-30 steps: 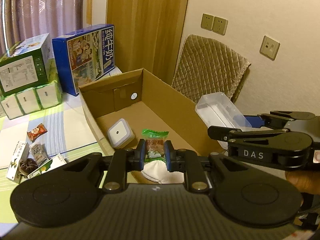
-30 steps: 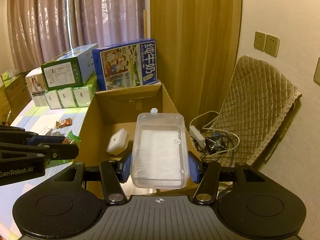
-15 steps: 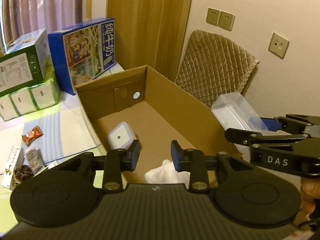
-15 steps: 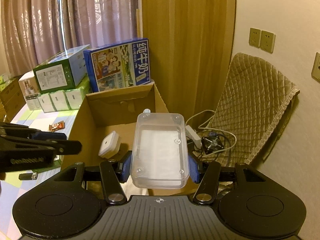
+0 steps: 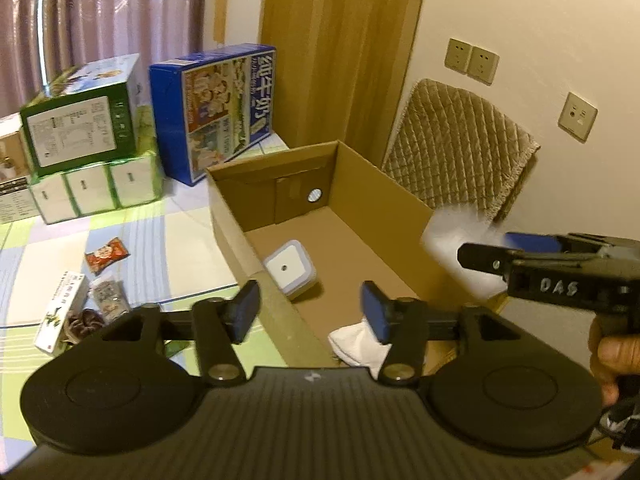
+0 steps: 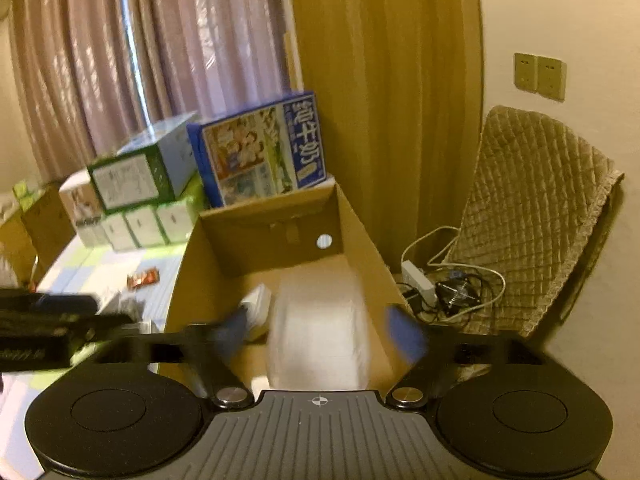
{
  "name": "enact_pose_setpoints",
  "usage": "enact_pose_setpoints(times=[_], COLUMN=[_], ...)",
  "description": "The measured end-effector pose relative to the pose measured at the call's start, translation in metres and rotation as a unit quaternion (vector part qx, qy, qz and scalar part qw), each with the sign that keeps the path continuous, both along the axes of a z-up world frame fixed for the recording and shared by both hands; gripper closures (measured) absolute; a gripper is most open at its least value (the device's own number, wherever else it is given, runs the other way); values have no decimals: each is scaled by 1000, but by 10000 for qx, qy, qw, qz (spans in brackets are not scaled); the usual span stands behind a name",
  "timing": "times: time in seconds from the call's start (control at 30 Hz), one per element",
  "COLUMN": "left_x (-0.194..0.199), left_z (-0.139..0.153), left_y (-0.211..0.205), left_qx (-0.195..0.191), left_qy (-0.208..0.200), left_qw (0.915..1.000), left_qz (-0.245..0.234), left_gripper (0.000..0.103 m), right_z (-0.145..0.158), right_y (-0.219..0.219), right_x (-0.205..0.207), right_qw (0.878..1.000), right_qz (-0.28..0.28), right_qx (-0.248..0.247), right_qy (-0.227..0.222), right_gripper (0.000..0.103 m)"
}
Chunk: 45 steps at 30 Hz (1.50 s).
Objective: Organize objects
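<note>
Cardboard box (image 5: 372, 216) lies open ahead of both grippers. The left gripper (image 5: 310, 312) is spread wide and empty above the box's near corner, a white square container (image 5: 290, 270) just ahead of it and a white cloth (image 5: 356, 344) under its right finger. The right gripper (image 6: 320, 332) is released, its fingers apart, with a blurred clear tub (image 6: 318, 336) between them over the box.

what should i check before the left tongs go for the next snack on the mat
1. Left tongs open and empty: ok.
2. Right tongs have let go of the clear tub: open, ok.
3. Tub landed inside the cardboard box: cannot tell, blurred.
4. Red snack packet lies free on the mat: ok.
5. White square container in the box: ok.
</note>
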<state>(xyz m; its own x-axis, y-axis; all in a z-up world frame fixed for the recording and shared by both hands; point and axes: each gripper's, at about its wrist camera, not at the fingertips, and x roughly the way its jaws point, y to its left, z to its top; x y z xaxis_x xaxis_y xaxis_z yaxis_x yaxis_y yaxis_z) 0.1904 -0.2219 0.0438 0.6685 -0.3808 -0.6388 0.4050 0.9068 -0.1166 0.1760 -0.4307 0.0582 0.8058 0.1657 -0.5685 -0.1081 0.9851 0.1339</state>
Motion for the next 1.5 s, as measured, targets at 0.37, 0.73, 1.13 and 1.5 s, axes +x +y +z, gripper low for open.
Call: enact_pose_setpoints(times=[0.37, 0.73, 1.13, 1.5], left_x=[-33, -79, -119, -133], left_z=[0, 4, 1, -10], left_y=[46, 92, 170, 225], left_qx=[-25, 115, 255, 248], left_qy=[-17, -89, -89, -62], left_qw=[9990, 9972, 9907, 9836], left_qz=[445, 737, 1334, 1785], left_gripper=[13, 2, 1, 2], right_z=[4, 13, 7, -14], right_y=[-7, 40, 113, 156], right_x=[-40, -106, -138, -134], right_qw=[9999, 9994, 9956, 9919], right_qz=[-109, 215, 892, 1233], right_qx=[95, 254, 280, 157], right_qy=[27, 13, 96, 273], right_gripper=[16, 8, 2, 2])
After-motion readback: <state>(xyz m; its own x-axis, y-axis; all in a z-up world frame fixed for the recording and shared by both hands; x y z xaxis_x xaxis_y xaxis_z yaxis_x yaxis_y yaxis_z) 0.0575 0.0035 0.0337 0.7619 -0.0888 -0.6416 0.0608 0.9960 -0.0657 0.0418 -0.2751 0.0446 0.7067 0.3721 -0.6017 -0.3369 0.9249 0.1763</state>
